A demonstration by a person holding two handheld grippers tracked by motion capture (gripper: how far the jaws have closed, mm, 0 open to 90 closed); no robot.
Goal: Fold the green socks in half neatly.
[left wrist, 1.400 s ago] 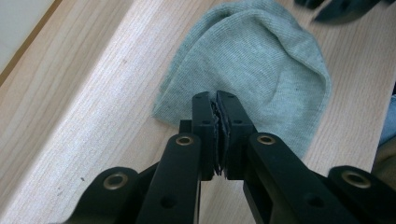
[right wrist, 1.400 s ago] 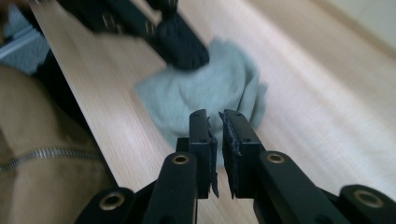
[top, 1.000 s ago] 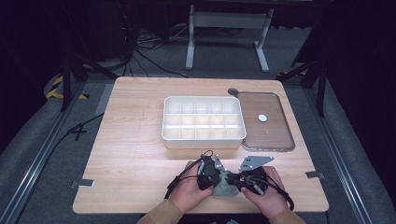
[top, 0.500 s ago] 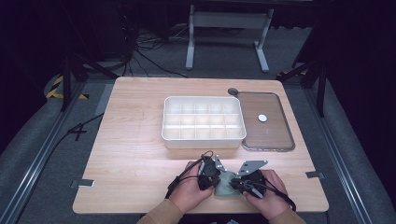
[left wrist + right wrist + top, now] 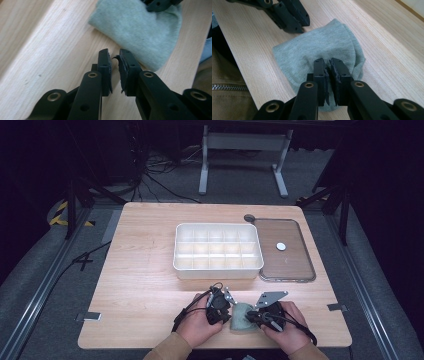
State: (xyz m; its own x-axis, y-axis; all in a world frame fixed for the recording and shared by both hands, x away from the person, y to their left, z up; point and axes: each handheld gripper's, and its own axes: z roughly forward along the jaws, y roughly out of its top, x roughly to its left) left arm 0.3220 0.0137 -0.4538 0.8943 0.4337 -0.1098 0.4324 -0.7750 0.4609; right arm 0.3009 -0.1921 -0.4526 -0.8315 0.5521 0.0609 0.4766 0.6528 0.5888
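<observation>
Wooden table [image 5: 150, 270]: I see on it a white compartment box [image 5: 218, 251]. Pale green folded cloth [image 5: 242, 316]: near the box, toward me. Right gripper [image 5: 329, 65]: pinching the cloth's fold. Left gripper [image 5: 113, 56]: jaws just opening, a narrow gap, nothing between, beside the cloth's edge.

Left gripper [image 5: 113, 53] fingers just parted, opening; right gripper [image 5: 329, 63] pinched.
</observation>
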